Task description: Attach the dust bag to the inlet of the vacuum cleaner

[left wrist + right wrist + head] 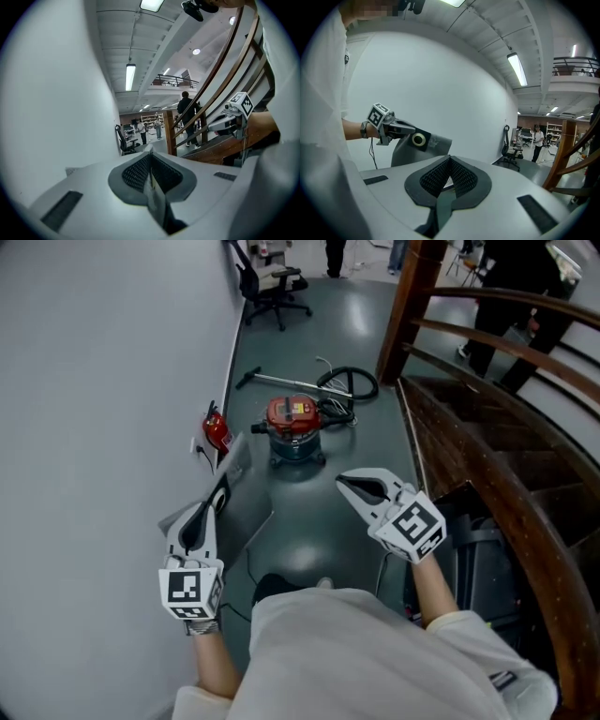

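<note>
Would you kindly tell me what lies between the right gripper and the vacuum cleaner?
Nothing does: in the head view, only bare grey floor separates the shut right gripper from the vacuum cleaner.

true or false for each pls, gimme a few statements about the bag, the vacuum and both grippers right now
1. The left gripper is shut on the dust bag. True.
2. The right gripper has its fingers wide apart. False: they are shut, with nothing between them.
3. The dust bag already sits on the vacuum cleaner. False: the bag is in the left gripper, well apart from the vacuum cleaner, which stands on the floor ahead.
4. The vacuum cleaner has a red top. True.
5. An office chair lies tipped over beside the vacuum cleaner. False: it stands upright further off, by the wall.
</note>
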`<state>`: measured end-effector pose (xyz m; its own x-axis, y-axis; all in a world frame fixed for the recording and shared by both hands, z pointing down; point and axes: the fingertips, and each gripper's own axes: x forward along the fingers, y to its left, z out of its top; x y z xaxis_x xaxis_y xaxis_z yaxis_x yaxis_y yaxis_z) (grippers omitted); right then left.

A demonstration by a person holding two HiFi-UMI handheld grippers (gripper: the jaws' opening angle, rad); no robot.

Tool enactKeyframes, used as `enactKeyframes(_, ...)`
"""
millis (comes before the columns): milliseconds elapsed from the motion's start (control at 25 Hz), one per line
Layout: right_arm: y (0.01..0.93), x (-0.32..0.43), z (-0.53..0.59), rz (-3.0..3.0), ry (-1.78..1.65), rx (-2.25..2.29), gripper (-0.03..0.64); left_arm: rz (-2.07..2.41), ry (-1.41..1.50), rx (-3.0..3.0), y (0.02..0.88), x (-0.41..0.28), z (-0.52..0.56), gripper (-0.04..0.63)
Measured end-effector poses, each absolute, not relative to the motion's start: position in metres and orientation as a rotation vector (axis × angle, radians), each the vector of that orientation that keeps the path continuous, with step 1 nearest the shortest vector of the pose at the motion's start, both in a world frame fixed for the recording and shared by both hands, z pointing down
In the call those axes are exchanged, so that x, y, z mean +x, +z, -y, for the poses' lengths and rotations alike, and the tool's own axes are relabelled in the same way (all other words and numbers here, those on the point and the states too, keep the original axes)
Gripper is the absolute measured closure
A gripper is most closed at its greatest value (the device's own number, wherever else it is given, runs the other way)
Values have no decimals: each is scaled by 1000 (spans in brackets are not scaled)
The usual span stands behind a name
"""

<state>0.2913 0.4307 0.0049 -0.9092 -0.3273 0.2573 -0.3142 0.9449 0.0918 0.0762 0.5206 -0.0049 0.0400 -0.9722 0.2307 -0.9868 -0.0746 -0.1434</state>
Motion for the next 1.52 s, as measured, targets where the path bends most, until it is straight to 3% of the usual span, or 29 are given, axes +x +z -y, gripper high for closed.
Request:
enactKeyframes(520,10,313,-375,2840,-71,568,589,2034,392,2273,12,96,-462,575)
enactKeyframes(1120,-23,205,-202,2935,-81,687,589,1994,405,2336,8,-10,-284,575)
enactKeyframes(1520,-9,176,-140,2822,-14,690,589,2014,449,2328,1,-51,-220,575)
